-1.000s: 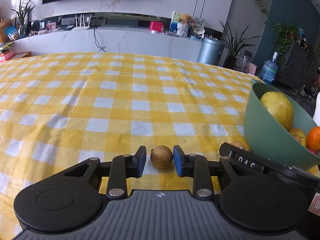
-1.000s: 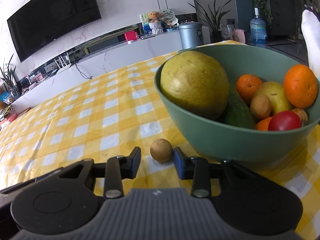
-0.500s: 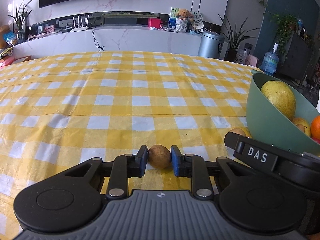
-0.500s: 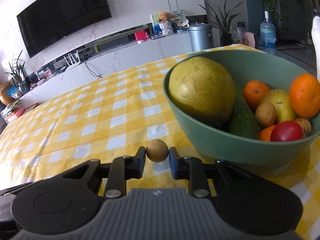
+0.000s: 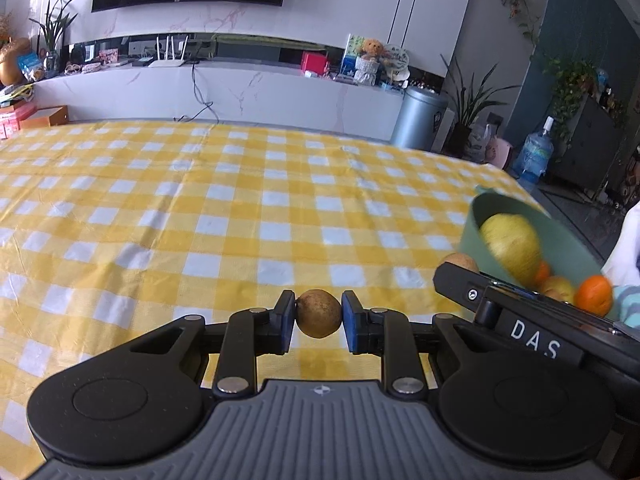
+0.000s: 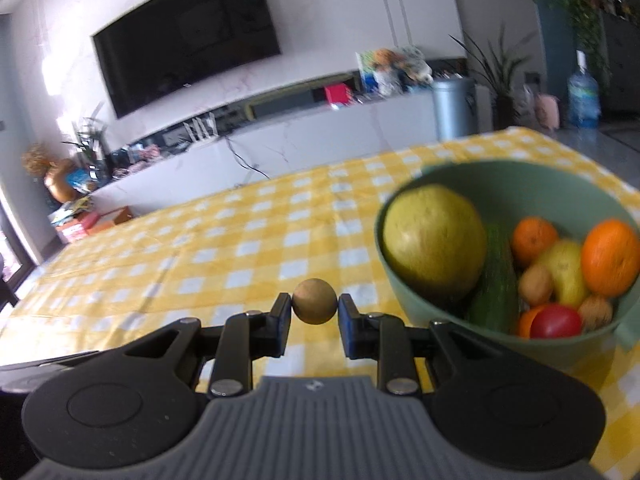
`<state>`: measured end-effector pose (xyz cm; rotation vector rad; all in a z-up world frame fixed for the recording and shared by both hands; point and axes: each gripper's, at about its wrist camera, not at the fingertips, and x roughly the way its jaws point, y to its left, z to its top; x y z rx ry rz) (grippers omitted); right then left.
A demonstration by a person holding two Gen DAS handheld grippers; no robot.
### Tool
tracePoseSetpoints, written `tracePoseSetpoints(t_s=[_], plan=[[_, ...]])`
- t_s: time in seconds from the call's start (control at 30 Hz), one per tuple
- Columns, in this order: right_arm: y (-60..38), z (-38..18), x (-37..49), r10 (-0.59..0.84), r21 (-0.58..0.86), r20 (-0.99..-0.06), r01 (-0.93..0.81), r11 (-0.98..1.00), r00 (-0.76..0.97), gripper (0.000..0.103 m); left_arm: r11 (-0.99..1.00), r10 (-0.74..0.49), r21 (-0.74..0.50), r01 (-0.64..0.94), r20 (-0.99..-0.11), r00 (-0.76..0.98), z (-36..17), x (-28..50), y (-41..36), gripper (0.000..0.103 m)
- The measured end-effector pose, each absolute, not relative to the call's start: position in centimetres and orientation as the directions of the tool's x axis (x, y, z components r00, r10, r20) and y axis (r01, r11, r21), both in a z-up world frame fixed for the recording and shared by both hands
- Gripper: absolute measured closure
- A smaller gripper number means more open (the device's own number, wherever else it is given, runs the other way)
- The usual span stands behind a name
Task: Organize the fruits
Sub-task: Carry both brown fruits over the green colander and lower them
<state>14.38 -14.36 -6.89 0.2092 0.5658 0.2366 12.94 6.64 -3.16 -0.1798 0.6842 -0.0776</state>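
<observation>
1. The left gripper (image 5: 319,319) points forward and downward, its jaws clamped on a small brown fruit (image 5: 319,318), both blue pads pressing its sides.
2. The right gripper (image 6: 314,307) is tilted downward too, its jaws pinching a small round tan fruit (image 6: 314,301) between the pads.
3. In the left wrist view the right gripper's black body, lettered "DAS", crosses the lower right, just beside the left one.
4. A light-clad part of the person (image 5: 624,252) shows at the far right edge.
</observation>
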Motion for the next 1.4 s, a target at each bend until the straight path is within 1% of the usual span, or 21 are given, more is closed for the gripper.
tracePoseSetpoints(t_s=[0.13, 0.23, 0.37, 0.5, 0.73, 0.83, 0.97, 1.1, 1.33, 1.4], plan=[[-16.0, -5.3, 13.9, 0.331, 0.271, -0.473, -0.223, 0.936, 0.817, 0.082, 0.983, -0.14, -0.182, 0.036, -0.599, 0.789, -1.5, 12.4, 5.3, 0.076], [-17.6, -4.2, 13.6, 0.345, 0.271, -0.448, -0.242, 0.931, 0.825, 0.081, 0.981, -0.16, -0.186, 0.061, -0.585, 0.795, -0.4, 12.4, 4.1, 0.076], [-20.6, -2.9, 13.8, 0.372, 0.301, -0.432, -0.258, 0.918, 0.822, 0.081, 0.983, -0.172, -0.151, 0.104, -0.564, 0.808, 1.0, 12.2, 1.7, 0.076], [-23.9, -2.0, 14.3, 0.367, 0.325, -0.432, -0.238, 0.915, 0.823, 0.081, 0.982, -0.186, -0.099, 0.158, -0.557, 0.809, 2.1, 12.3, -1.3, 0.076], [-30.3, -1.4, 14.0, 0.337, 0.401, -0.429, -0.157, 0.902, 0.838, 0.081, 0.971, -0.209, -0.022, 0.239, -0.571, 0.794, 2.7, 12.7, -6.4, 0.076], [-32.4, -1.0, 14.1, 0.319, 0.405, -0.427, -0.137, 0.904, 0.846, 0.081, 0.962, -0.219, 0.005, 0.273, -0.581, 0.784, 2.6, 12.9, -8.3, 0.076], [-33.8, 0.0, 15.0, 0.316, 0.36, -0.433, -0.16, 0.919, 0.844, 0.081, 0.95, -0.247, 0.008, 0.313, -0.595, 0.765, 2.7, 13.6, -10.1, 0.076], [-33.9, 0.8, 16.5, 0.33, 0.234, -0.458, -0.246, 0.94, 0.825, 0.081, 0.94, -0.266, 0.005, 0.342, -0.619, 0.739, 2.4, 14.4, -11.5, 0.076], [-33.7, -0.3, 20.0, 0.354, 0.07, -0.578, -0.387, 0.919, 0.735, 0.081, 0.921, -0.296, -0.006, 0.39, -0.66, 0.69, 1.0, 16.2, -12.5, 0.076], [-33.7, -0.9, 21.0, 0.368, 0.049, -0.604, -0.428, 0.902, 0.707, 0.081, 0.914, -0.299, 0.001, 0.406, -0.673, 0.676, 0.6, 16.7, -12.8, 0.076]])
